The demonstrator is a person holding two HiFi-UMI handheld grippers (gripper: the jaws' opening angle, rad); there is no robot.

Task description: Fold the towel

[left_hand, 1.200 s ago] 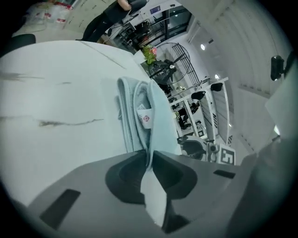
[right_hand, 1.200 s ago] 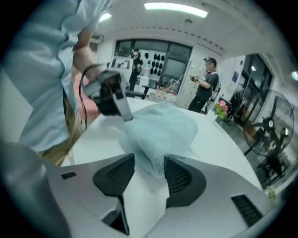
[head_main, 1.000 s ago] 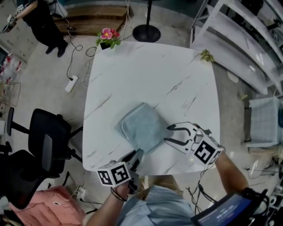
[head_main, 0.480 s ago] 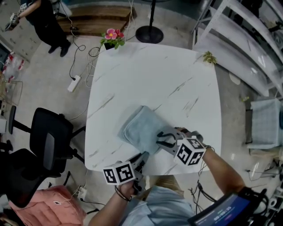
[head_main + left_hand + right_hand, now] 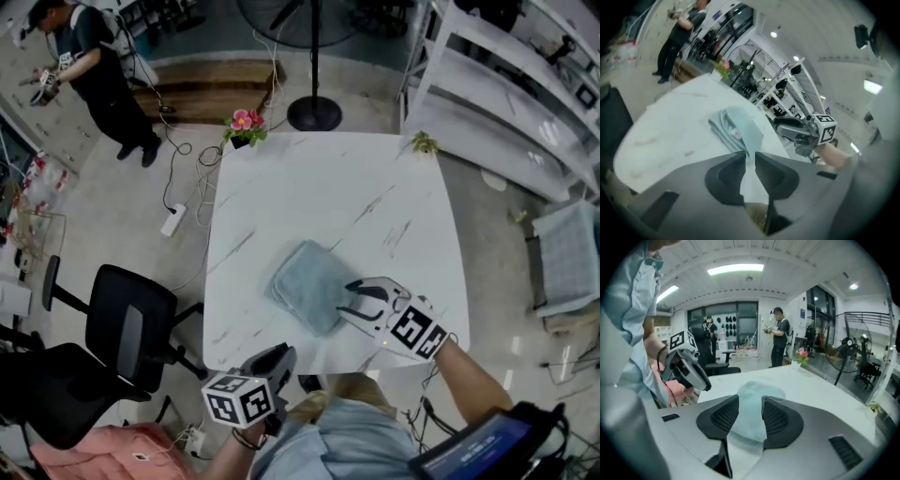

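A light blue towel (image 5: 307,284) lies folded into a small thick square on the white marble table (image 5: 375,187), near the front edge. My right gripper (image 5: 354,300) hovers just right of the towel's near corner. Its jaws have just been opening and hold nothing. In the right gripper view the towel (image 5: 754,397) shows through the gap between them. My left gripper (image 5: 279,356) hangs off the table's front edge, short of the towel. Its jaws have just been opening to a narrow gap with nothing in it, and the towel (image 5: 733,126) lies ahead of them.
A small pot of pink flowers (image 5: 242,127) stands at the table's far left corner. A black office chair (image 5: 131,328) sits left of the table, a fan stand (image 5: 314,112) behind it, white shelving (image 5: 506,94) at the right. A person (image 5: 94,66) stands far left.
The right gripper went in to the towel's edge with narrower jaws, then drew back a little with jaws wider. The left gripper pulled back off the table's front edge.
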